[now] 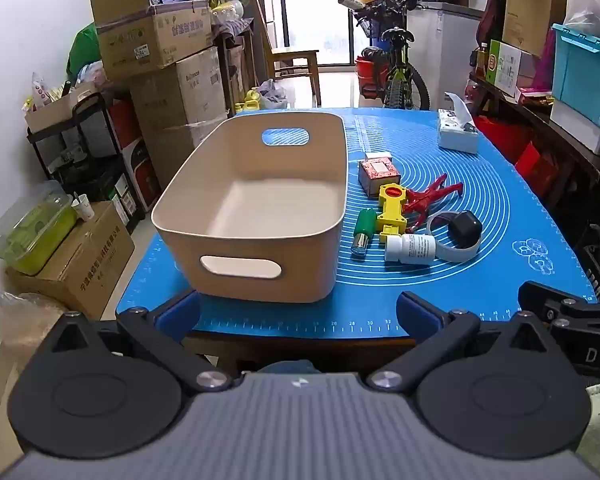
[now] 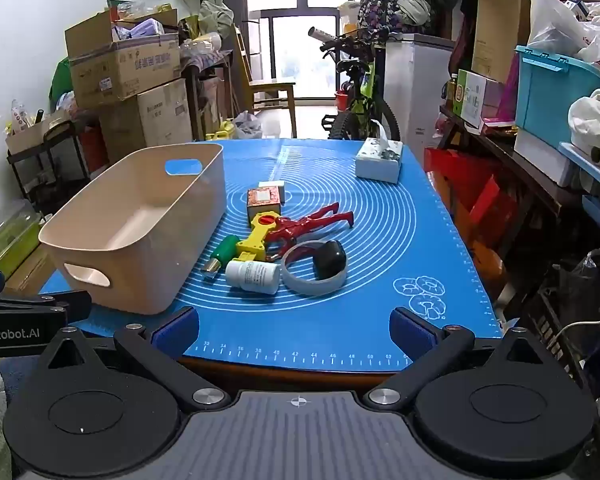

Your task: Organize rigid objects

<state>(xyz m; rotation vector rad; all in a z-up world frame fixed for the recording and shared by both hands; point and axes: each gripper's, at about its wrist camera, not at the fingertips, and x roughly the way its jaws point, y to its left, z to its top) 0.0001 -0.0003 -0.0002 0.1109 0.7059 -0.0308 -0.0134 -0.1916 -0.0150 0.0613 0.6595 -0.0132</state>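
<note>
A beige bin (image 1: 256, 240) (image 2: 140, 276) stands empty on the left of the blue mat (image 1: 480, 248) (image 2: 380, 240). To its right lies a cluster: a small patterned box (image 1: 379, 174) (image 2: 263, 200), a yellow toy (image 1: 392, 210) (image 2: 257, 236), a red figure (image 1: 430, 196) (image 2: 312, 222), a green cylinder (image 1: 363, 230) (image 2: 222, 254), a white pill bottle (image 1: 410, 248) (image 2: 253, 276) and a grey band with a black block (image 1: 462, 234) (image 2: 324, 266). My left gripper (image 1: 298, 316) hangs open before the bin. My right gripper (image 2: 294, 330) hangs open before the cluster. Neither holds anything.
A tissue box (image 1: 458, 132) (image 2: 379, 160) sits at the mat's far right. Stacked cardboard boxes (image 1: 156, 40) line the left wall, a bicycle (image 2: 360, 92) stands beyond the table, and laden shelves (image 2: 540, 100) run along the right.
</note>
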